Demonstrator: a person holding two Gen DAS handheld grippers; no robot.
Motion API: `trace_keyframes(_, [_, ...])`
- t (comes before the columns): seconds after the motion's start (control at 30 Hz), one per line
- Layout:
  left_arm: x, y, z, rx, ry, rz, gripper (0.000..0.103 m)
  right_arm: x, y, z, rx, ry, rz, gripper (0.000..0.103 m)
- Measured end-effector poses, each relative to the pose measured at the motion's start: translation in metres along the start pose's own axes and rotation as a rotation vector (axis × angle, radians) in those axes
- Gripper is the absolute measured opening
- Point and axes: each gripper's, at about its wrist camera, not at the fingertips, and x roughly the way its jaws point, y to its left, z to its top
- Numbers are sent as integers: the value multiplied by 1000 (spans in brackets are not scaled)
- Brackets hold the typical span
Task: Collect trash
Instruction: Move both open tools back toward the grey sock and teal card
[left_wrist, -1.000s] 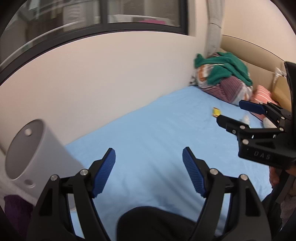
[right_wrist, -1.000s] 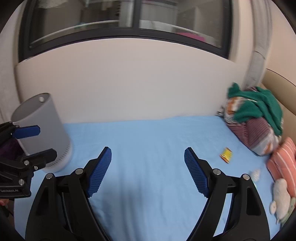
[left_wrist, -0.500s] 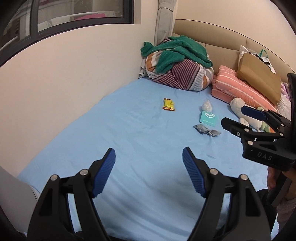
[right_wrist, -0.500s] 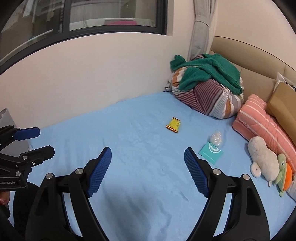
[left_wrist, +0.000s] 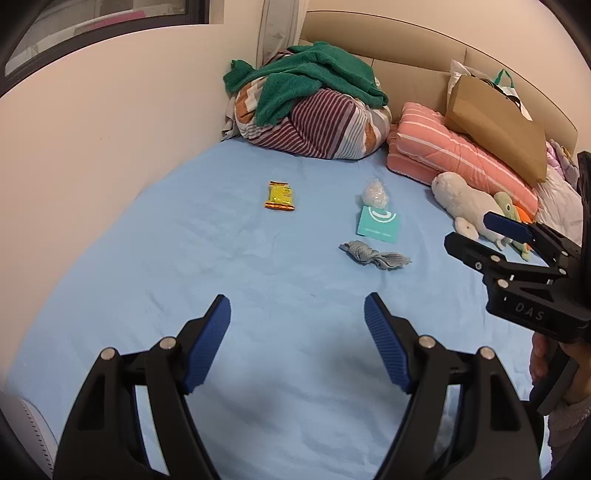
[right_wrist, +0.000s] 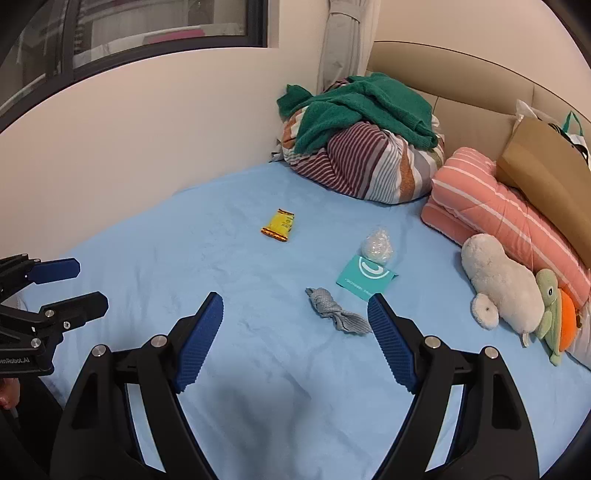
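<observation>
Ahead, yellow wrapper (left_wrist: 280, 196), perhaps crumpled plastic (left_wrist: 375, 192), both grippers agape.

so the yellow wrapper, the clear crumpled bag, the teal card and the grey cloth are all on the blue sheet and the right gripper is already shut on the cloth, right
Not quite. The right gripper is open and empty, its jaws spread wide above the blue sheet, as the right wrist view shows. The rest holds: yellow wrapper, clear crumpled bag, teal card and grey cloth all lie on the sheet.
</observation>
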Motion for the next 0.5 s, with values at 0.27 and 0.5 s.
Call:
trace_keyframes(0.27, [46, -33, 16, 37, 27, -41, 75, 34, -58, 5, 66, -1, -51, 74])
trace_keyframes(0.5, [97, -62, 29, 71, 55, -67, 75, 78, -99, 1, 99, 35, -68, 71])
